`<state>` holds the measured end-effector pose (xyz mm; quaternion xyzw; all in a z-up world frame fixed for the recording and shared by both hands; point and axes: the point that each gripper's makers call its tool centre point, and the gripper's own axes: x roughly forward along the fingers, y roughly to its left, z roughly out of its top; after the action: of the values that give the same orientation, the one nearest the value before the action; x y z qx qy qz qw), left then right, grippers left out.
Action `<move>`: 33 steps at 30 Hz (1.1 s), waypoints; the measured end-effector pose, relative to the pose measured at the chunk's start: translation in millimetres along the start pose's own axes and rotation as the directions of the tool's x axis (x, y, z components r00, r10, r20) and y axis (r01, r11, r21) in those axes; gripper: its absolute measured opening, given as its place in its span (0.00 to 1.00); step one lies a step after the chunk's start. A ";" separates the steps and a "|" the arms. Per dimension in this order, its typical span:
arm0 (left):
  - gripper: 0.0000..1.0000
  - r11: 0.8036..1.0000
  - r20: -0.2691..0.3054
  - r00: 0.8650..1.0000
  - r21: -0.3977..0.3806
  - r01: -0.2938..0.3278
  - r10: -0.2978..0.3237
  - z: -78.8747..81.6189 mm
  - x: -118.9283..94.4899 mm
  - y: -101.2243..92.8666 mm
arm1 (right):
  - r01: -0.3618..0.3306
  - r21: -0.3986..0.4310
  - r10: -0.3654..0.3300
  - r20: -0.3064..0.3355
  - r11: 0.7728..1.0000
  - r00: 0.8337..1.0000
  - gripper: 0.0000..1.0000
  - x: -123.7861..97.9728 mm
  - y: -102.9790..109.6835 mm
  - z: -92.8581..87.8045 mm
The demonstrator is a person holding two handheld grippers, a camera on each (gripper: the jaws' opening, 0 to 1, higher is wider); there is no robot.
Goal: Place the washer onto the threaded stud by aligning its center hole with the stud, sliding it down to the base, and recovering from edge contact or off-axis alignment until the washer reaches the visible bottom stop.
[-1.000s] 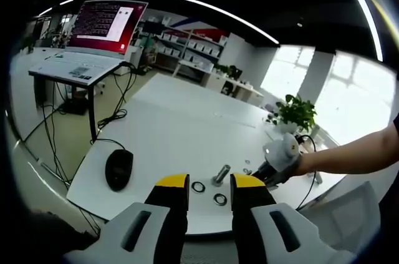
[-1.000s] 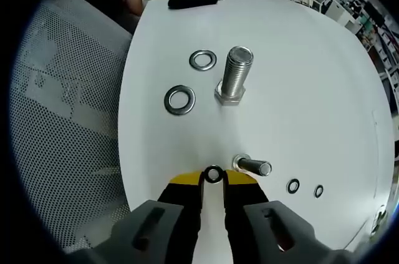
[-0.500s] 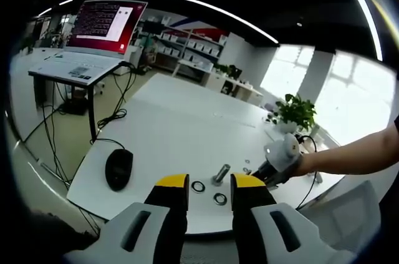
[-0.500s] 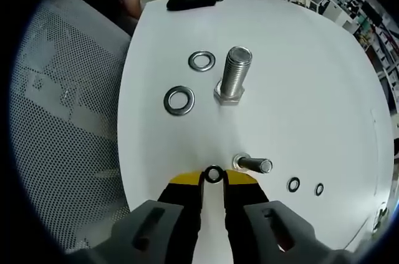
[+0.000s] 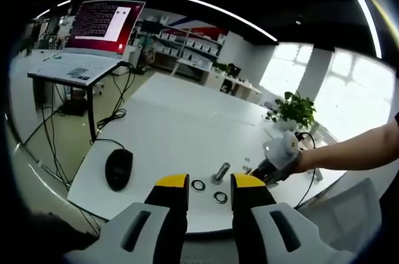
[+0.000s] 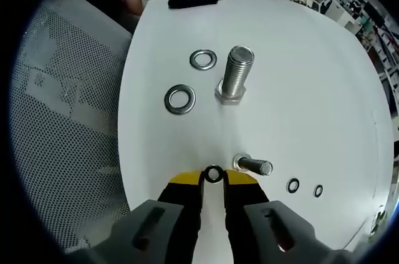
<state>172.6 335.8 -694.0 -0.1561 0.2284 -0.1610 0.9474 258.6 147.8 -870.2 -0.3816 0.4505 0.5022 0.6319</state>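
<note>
Washer (image 6: 213, 174) over white table (image 6: 299, 89), open-plan office.

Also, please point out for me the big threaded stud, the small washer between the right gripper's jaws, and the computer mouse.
big threaded stud (image 6: 239, 70), right gripper view, on its threaded shaft.
small washer (image 6: 214, 174), right gripper view, on its ring.
computer mouse (image 5: 118, 169), left gripper view, on its top.

Left gripper (image 5: 209, 184): black jaws, yellow tips, grey slotted bodies.
Right gripper (image 6: 213, 178): same colours and build.
</note>
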 end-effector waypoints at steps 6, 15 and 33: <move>0.24 1.000 -0.004 1.000 0.003 -0.001 0.001 -0.7 0.2 0.5 | -0.004 0.008 0.004 -0.008 1.000 1.000 0.14 0.7 -0.7 -0.1; 0.24 0.998 -0.075 0.997 0.066 0.004 0.001 -11.7 1.7 0.8 | 0.016 0.009 -0.016 -0.003 1.000 1.000 0.14 -0.8 1.9 -0.4; 0.21 0.945 -0.439 0.898 0.307 0.111 0.037 -65.3 -3.7 3.0 | 0.014 0.024 -0.013 -0.013 1.000 1.000 0.14 -2.0 3.4 -1.5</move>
<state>138.6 325.4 -749.0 0.0376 0.4030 -0.2454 0.8809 254.9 146.6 -868.8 -0.3802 0.4580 0.4900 0.6369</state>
